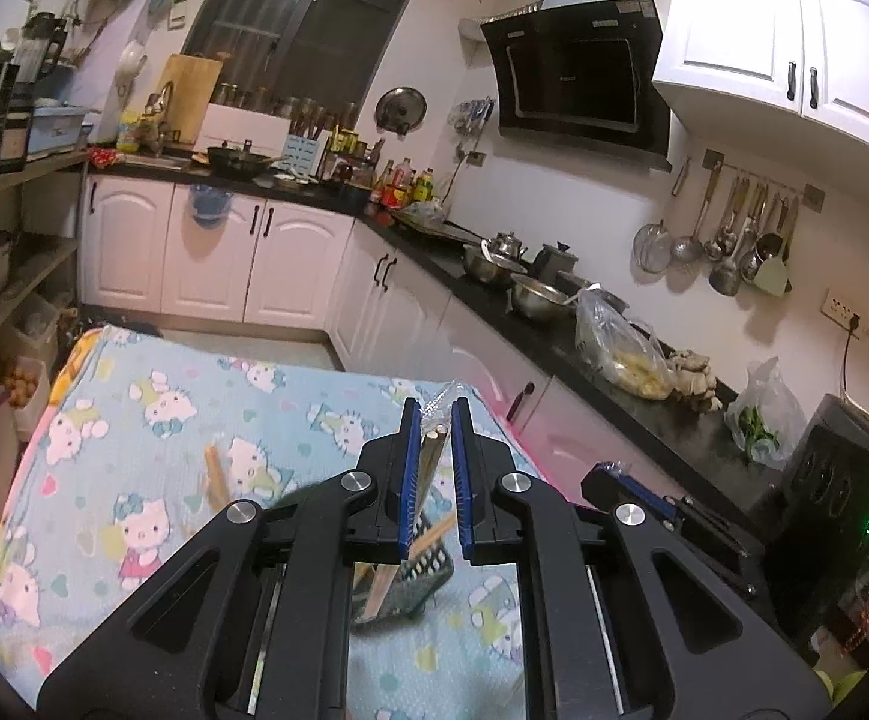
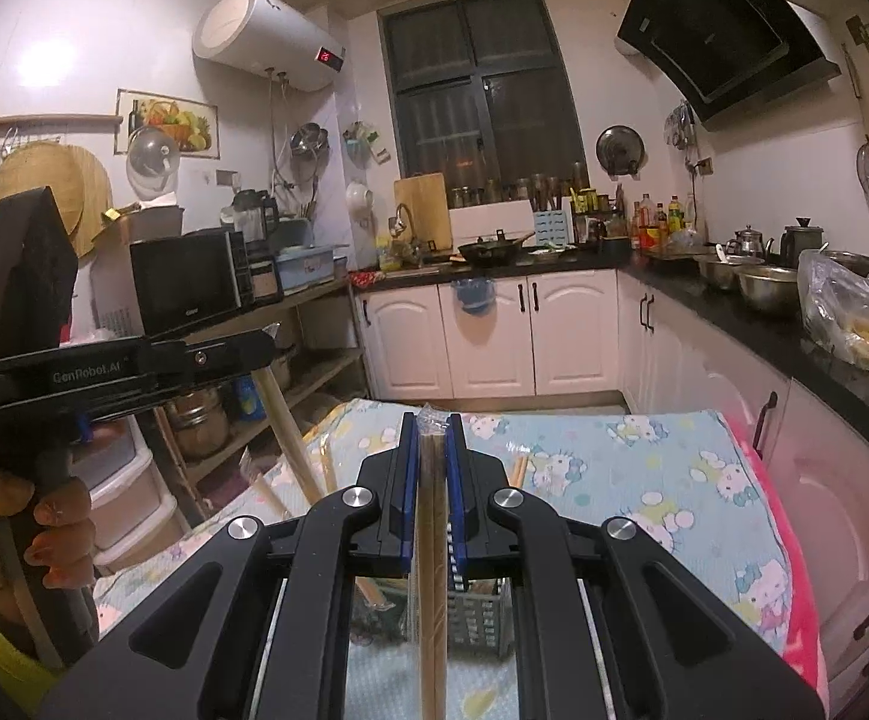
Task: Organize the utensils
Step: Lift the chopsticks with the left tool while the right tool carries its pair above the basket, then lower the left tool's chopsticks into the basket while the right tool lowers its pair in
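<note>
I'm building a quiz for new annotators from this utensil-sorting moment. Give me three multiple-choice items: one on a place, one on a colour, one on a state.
1. Where does the slotted utensil basket stand?
A. on the black counter
B. on the cartoon-cat cloth, below the jaws
C. on the wooden shelf

2. What colour are the pads on the gripper jaws?
A. blue
B. red
C. white

3. What is the state of the right gripper?
A. open and empty
B. shut on wrapped chopsticks
C. out of view

Answers: 1 B, the basket sits on the patterned cloth under the jaws. 2 A, blue strips line both jaws. 3 B, the chopsticks run between the closed jaws.
</note>
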### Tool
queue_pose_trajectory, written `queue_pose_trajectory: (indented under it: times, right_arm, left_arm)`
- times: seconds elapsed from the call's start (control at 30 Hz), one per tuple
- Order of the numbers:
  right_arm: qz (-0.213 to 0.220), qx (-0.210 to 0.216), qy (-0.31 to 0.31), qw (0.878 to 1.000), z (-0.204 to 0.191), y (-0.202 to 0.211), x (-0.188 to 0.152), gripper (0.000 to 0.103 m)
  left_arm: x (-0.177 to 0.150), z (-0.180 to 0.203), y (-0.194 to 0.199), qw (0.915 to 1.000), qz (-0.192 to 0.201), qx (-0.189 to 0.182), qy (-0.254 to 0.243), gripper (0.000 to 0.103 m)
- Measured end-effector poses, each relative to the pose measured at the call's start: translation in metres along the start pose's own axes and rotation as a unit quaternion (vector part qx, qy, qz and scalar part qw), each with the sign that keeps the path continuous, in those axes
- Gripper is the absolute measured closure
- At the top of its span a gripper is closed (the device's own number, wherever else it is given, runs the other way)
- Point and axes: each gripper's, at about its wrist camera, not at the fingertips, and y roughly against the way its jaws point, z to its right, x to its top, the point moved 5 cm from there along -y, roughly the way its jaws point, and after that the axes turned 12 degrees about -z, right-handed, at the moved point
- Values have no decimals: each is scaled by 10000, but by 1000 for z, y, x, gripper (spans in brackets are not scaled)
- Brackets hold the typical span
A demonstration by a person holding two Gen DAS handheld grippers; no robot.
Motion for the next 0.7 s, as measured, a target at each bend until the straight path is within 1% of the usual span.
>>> queue_pose_trajectory:
  times: [0.13,0.43,0.57,0.7]
  right_arm:
    - [88,6,-6,10000,2,-8,11,94]
    - [448,25,93,9989,3,-30,51,94]
    - [689,-48,192,9974,2,-41,66,94]
    - [823,-131,170,9964,8,-56,73,94]
  left_arm:
    - [10,-1,-8,10000,34,75,-42,98]
    - [25,-10,-27,9994,112,321,-74,98]
    - [30,-18,-39,9992,61,390,-48,98]
    - [28,-23,-49,9990,6,446,-44,98]
